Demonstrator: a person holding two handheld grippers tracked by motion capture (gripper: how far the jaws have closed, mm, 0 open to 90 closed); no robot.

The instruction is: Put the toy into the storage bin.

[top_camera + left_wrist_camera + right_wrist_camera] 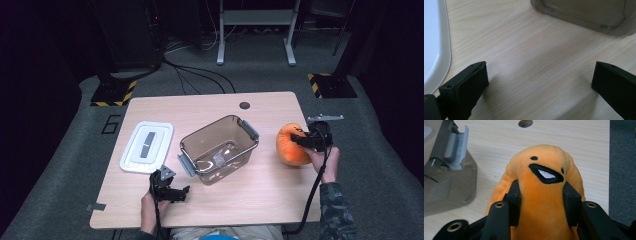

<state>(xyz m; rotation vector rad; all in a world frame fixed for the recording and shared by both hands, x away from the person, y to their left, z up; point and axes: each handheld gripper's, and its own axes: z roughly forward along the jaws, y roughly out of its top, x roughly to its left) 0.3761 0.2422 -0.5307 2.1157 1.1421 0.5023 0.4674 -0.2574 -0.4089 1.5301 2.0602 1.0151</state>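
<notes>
The right gripper [306,139] is closed on the orange plush toy [291,145], and in the right gripper view its two black pads [514,201] press into the soft body of the plush toy [544,195] from both sides, just below the sewn black mouth (the fabric bulges a little between them). The toy is at the right end of the table [260,200], close to the edge, and it is directly in front of this gripper. To the left of the gripper, near but apart from the toy, stands the clear plastic box [219,149] with grey latches; the box has no cover on it.

The left gripper [172,192] is low over the near part of the table, and its jaws are wide apart with only bare wood between them. Ahead of it and a little to the right is the corner of the box [586,12]. At its left side the white lid [434,45] lies flat on the table, just beside the left jaw.
</notes>
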